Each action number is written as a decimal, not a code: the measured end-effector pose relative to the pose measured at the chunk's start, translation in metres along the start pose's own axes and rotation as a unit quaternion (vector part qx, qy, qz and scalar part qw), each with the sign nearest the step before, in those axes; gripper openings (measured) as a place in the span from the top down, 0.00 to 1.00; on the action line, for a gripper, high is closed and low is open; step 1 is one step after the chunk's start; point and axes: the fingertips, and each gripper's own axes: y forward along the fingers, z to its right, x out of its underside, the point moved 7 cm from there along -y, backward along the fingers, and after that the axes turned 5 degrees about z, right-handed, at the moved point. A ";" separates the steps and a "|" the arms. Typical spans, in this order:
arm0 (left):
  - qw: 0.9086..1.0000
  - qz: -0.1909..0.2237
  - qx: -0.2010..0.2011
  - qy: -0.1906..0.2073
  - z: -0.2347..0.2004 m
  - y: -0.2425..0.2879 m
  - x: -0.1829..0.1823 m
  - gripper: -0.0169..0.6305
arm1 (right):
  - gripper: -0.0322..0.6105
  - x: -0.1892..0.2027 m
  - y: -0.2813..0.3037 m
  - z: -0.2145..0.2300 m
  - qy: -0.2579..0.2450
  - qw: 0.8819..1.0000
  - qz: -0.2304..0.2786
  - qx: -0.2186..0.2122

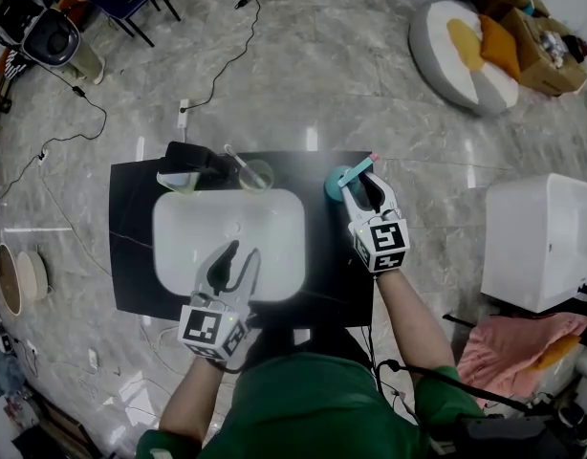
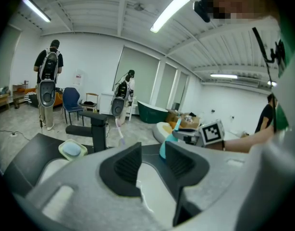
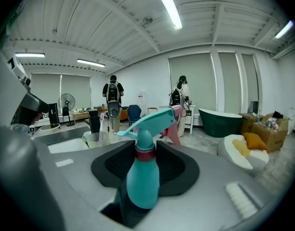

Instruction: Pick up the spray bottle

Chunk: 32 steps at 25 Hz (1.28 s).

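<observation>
Spray bottle (image 3: pixel 141 179) is standing at the far right corner of the tabletop (image 1: pixel 131 247), and you are gripping its neck with your right claw (image 3: pixel 146 150), the jaws pressing in on both sides. You are holding your left claw (image 2: pixel 152 163) part open and empty above the sink (image 1: pixel 179 247). The grasp is looking made, with only the lift left to do.
</observation>
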 end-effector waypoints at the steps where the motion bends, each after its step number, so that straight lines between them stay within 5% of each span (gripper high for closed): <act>1: 1.000 0.000 0.000 -0.001 0.000 -0.001 0.000 0.73 | 0.74 -0.002 -0.001 -0.001 0.001 1.000 0.002 -0.001; 32: 0.995 0.098 0.025 0.023 0.037 -0.052 -0.066 0.75 | 0.74 -0.135 -0.151 -0.046 0.024 0.996 0.081 0.014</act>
